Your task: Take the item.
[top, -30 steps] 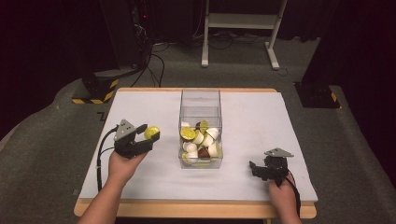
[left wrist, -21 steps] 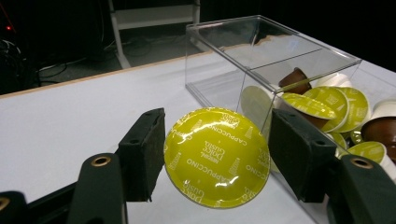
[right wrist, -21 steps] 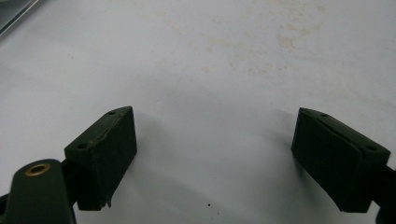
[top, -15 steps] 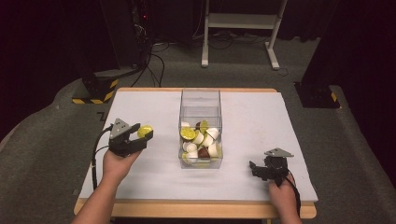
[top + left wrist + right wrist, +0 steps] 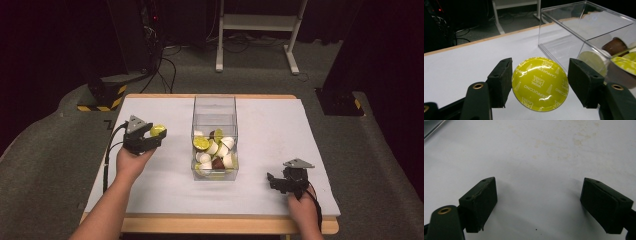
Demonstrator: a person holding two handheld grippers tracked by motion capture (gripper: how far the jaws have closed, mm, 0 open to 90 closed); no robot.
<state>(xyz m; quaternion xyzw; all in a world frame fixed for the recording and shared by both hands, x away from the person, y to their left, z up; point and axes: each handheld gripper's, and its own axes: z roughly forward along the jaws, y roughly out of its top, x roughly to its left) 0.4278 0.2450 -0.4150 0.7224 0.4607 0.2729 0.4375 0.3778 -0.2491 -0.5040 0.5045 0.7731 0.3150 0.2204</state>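
Note:
A yellow coffee capsule (image 5: 157,131) with a foil lid marked "Cappuccino" (image 5: 540,86) sits between the jaws of my left gripper (image 5: 156,136), which is shut on it. That gripper (image 5: 539,75) is held over the white table, left of a clear plastic box (image 5: 214,102). The box (image 5: 584,22) holds several capsules, white, yellow-green and brown (image 5: 214,150). My right gripper (image 5: 274,181) rests low near the table's front right, open. Between its jaws lies bare white table top (image 5: 539,202).
The white table cover (image 5: 280,130) has a wooden front edge (image 5: 210,225). Beyond the far edge are a dark floor, cables, a black stand with yellow-black tape (image 5: 102,95) and a white frame (image 5: 255,30).
My left gripper has shifted a little to the left and farther from me, carrying the yellow capsule. The right gripper has stayed put.

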